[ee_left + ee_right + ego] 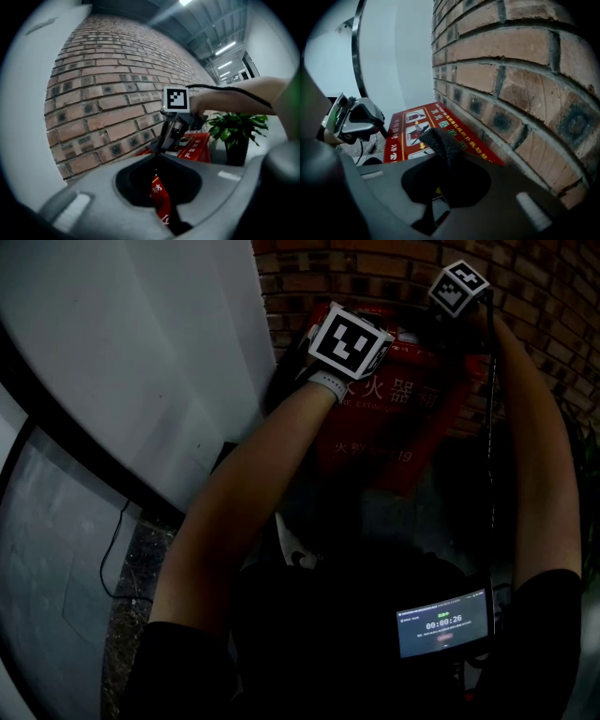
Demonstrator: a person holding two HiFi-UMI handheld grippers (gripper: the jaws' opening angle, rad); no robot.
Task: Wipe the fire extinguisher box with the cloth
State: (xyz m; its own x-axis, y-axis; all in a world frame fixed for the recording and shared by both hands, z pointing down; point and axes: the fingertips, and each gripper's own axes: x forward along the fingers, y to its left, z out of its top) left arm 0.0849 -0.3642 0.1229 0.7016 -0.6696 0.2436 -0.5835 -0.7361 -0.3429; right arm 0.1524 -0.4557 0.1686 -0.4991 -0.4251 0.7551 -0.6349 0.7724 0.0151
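The red fire extinguisher box (394,442) stands against a brick wall (525,296). Its top, with white lettering and picture panels (417,129), lies below both grippers. My right gripper (443,154) is shut on a dark grey cloth (438,138), which bunches out of the jaws just above the box top near the wall. The left gripper view shows that gripper (176,131) hanging over the box's far end (194,145). My left gripper (156,159) is at the box's left end with its fingertips together. A strip of the red box (160,199) shows through the gap behind them.
A white curved wall panel (141,362) rises left of the box. A potted green plant (236,129) stands beyond the box's right end. A black cable (117,549) trails over the floor at the left. A lit phone screen (442,622) hangs at my chest.
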